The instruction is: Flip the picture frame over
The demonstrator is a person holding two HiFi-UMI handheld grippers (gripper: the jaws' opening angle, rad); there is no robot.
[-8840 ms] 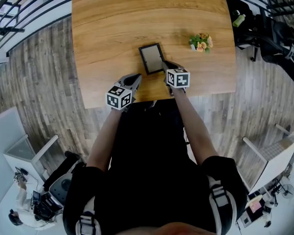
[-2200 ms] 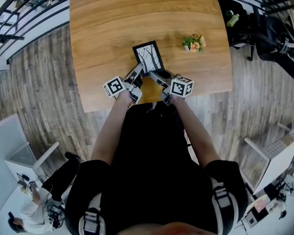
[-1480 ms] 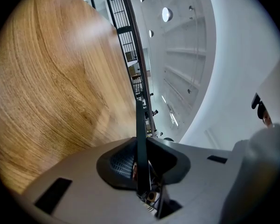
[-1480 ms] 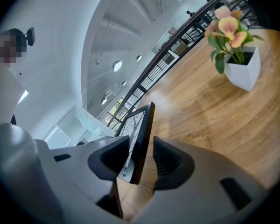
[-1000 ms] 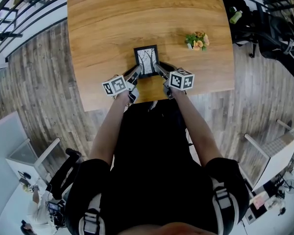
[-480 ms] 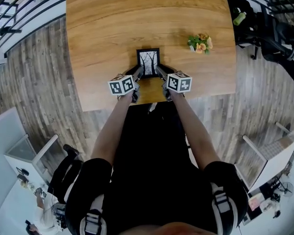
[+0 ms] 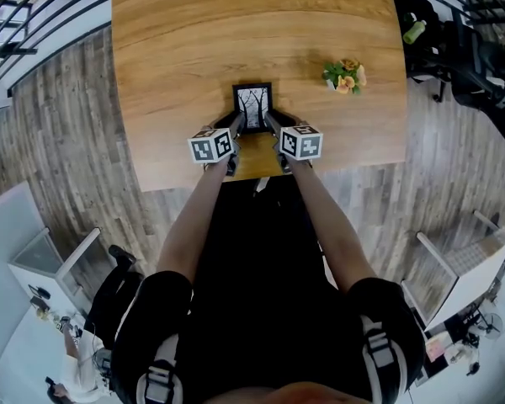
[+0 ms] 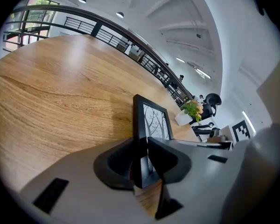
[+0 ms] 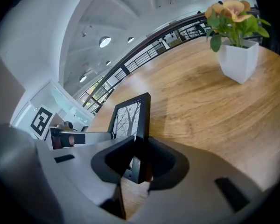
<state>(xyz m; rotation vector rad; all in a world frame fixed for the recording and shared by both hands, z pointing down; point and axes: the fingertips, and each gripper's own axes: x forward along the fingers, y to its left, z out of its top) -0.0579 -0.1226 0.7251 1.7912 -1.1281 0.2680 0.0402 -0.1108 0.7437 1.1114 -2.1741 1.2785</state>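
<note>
- The left gripper pinches the left side rail of the picture frame, with a pad on each face. Its jaws have just been opening a little, with the rail between them.
- The right gripper clamps the opposite rail the same way, its jaws parted only by the thickness of the rail.
- Held between the two, the frame stands upright with its tree print facing the person. It is well to the left of the flower pot and slightly nearer the person. Its bottom edge is down at the table, though whether it rests on the wood cannot be told.
- The flip looks about half made. To finish it cleanly, both hands should tip together about the bottom edge and keep level so the frame does not twist. The loosening left grip should hold until the frame lies flat, which means lowering it rather than letting it fall.
- Left of the flower pot and farther from the person, the wood is broad and bare, with ample room to lay the frame down that way.
- On the person's side of the flower pot, the table's edge runs close behind the grippers. Laying the frame toward the person leaves less margin. The pot itself stands well clear of either swing.
</note>
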